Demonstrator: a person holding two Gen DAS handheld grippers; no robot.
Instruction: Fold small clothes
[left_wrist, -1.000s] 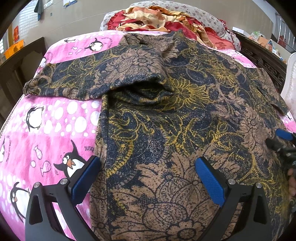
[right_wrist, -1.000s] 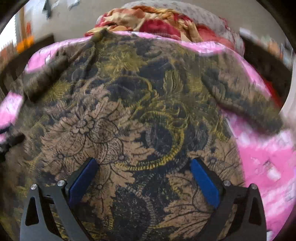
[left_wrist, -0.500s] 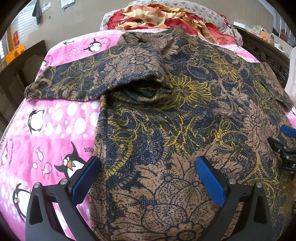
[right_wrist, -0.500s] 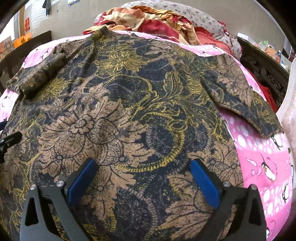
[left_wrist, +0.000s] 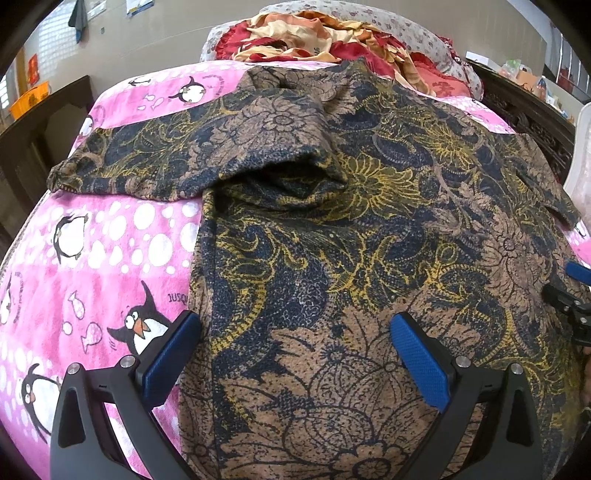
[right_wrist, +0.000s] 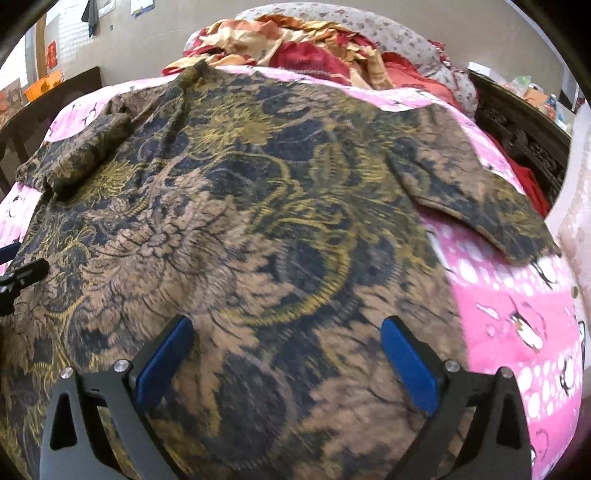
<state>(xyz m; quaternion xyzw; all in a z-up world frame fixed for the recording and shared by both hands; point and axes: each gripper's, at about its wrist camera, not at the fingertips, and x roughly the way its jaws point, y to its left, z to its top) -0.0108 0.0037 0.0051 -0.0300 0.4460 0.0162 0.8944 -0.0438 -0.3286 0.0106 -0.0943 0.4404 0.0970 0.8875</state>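
A brown, navy and yellow floral shirt (left_wrist: 369, 236) lies spread on a pink penguin blanket (left_wrist: 92, 266). Its left sleeve (left_wrist: 155, 162) stretches out left, with a raised fold near the shoulder. In the right wrist view the shirt (right_wrist: 240, 221) fills the middle and its right sleeve (right_wrist: 476, 199) lies flat on the blanket (right_wrist: 517, 314). My left gripper (left_wrist: 295, 354) is open, low over the shirt's left hem edge. My right gripper (right_wrist: 284, 362) is open over the shirt's lower right part. Each gripper shows at the edge of the other's view.
A pile of red and orange cloth (left_wrist: 332, 40) and a grey floral pillow (left_wrist: 417, 37) lie at the bed's far end. Dark wooden bed frames stand at the left (left_wrist: 55, 110) and right (left_wrist: 524, 110). A pale cushion (right_wrist: 576, 229) sits at the right.
Both grippers stay open over the shirt. The right wrist view has shifted a little, showing more pink blanket on the right. The shirt has not moved.
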